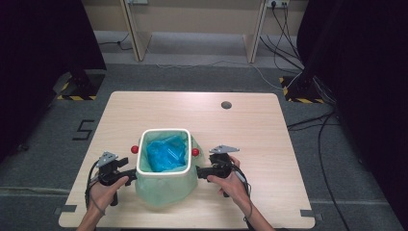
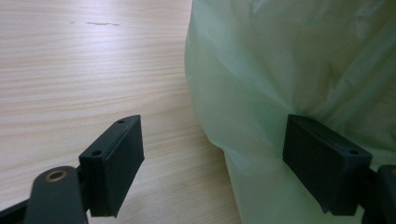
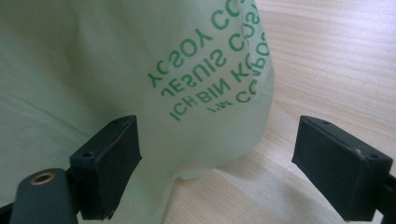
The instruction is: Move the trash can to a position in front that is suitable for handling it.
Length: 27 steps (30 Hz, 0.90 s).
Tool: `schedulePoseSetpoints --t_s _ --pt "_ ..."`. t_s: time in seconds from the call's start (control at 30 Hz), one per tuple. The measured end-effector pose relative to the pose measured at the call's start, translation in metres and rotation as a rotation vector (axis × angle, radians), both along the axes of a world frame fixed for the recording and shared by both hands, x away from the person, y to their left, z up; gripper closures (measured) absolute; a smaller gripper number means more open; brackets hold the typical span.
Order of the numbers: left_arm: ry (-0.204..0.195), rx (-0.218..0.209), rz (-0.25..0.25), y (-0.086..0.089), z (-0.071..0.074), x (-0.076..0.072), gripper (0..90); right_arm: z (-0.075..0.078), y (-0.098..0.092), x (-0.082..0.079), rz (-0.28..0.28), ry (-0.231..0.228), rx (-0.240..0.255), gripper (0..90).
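A white bin (image 1: 163,131) stands at the table's front middle, lined with a pale green bag (image 1: 163,192) whose skirt hangs down over its outside. Something crumpled and blue (image 1: 166,155) lies inside. A red knob (image 1: 134,149) sticks out on the bin's left side and another (image 1: 195,152) on its right. My left gripper (image 1: 132,174) is open against the bag's left flank; in the left gripper view (image 2: 212,135) one jaw touches the green film (image 2: 289,60). My right gripper (image 1: 200,171) is open at the right flank, the bag's printed hem (image 3: 205,70) between its jaws (image 3: 217,135).
The wooden table (image 1: 250,134) has a small dark round hole (image 1: 226,105) at the back. Cables (image 1: 327,159) run across the floor to the right. Dark stands with striped bases (image 1: 77,89) flank the far corners.
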<state>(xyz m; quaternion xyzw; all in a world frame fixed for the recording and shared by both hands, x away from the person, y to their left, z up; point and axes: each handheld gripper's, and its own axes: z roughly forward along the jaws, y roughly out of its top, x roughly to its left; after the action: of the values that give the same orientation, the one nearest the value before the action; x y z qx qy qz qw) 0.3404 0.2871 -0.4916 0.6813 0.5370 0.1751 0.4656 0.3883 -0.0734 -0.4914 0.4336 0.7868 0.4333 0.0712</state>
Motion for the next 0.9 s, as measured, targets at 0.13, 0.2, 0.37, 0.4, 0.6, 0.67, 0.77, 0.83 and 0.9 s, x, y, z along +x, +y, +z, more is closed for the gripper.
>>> schedulePoseSetpoints --t_s 0.13,0.2,0.37,0.4,0.6,0.67,0.77,0.83,0.9 --pt "-0.001 0.014 -0.024 -0.009 0.002 0.003 19.7 0.001 -0.006 0.001 -0.015 -0.002 0.000 14.6" --pt "0.000 0.016 -0.031 -0.014 0.002 0.005 19.8 0.001 -0.010 0.001 -0.024 0.007 0.009 14.8" --pt "0.000 0.027 -0.037 -0.027 0.004 0.011 20.4 0.002 -0.021 0.001 -0.046 0.013 0.014 14.8" --pt "-0.001 0.032 -0.038 -0.030 0.004 0.013 20.7 0.002 -0.024 0.002 -0.051 0.012 0.014 15.0" --pt "-0.004 0.042 -0.051 -0.048 0.006 0.025 22.1 0.002 -0.041 0.005 -0.089 0.027 0.027 15.6" --pt "0.005 0.033 -0.053 -0.054 0.008 0.029 22.1 0.002 -0.047 0.006 -0.105 0.026 0.030 15.6" --pt "0.005 0.046 -0.062 -0.063 0.011 0.036 22.6 0.002 -0.055 0.009 -0.130 0.023 0.028 16.3" --pt "-0.003 0.055 -0.060 -0.068 0.013 0.040 22.6 0.002 -0.059 0.011 -0.143 0.025 0.034 16.4" --pt "-0.002 0.058 -0.061 -0.074 0.015 0.044 22.9 0.002 -0.064 0.013 -0.159 0.032 0.040 16.7"
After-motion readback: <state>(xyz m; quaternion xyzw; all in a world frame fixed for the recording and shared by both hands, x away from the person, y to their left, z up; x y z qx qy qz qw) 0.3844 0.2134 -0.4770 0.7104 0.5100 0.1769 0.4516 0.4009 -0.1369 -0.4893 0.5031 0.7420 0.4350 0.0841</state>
